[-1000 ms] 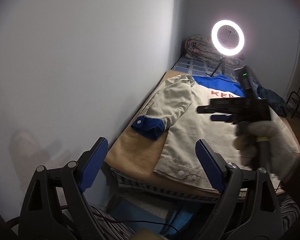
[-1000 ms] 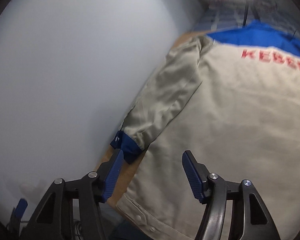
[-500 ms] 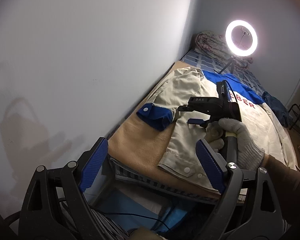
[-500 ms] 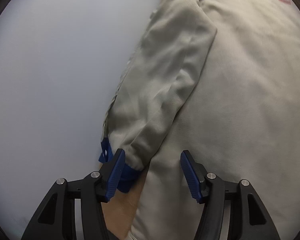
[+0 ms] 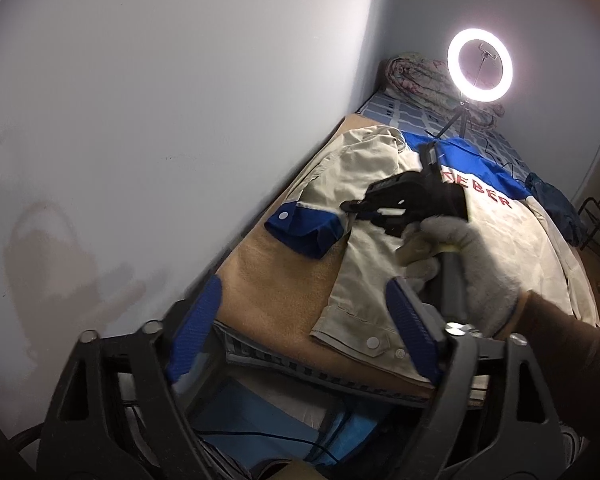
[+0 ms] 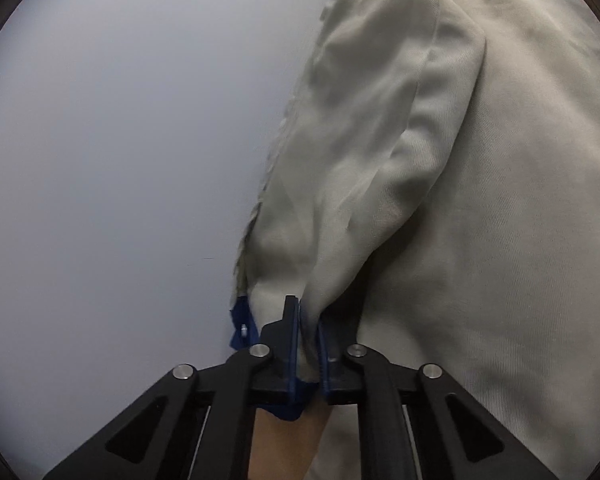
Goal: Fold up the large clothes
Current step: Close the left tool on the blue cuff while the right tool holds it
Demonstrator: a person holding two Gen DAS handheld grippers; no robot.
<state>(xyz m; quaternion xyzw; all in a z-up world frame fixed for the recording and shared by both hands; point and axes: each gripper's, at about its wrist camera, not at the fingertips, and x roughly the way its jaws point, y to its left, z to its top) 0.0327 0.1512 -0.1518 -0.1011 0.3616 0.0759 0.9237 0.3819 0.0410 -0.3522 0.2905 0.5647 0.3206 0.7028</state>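
A: Why is the right gripper point(image 6: 308, 344) so low at the wall side of the bed point(image 5: 268, 280)?

B: It is pinching the sleeve point(image 6: 364, 168) just above the blue cuff point(image 5: 304, 228), likely to carry it across the jacket point(image 5: 500, 248), which lies spread flat, back up, on the bed.

A: And the left gripper point(image 5: 304, 332)?

B: Spread wide but closing, nothing between its jaws. It hangs off the bed's near end by the hem point(image 5: 364, 340), probably waiting to pin or lift that corner.
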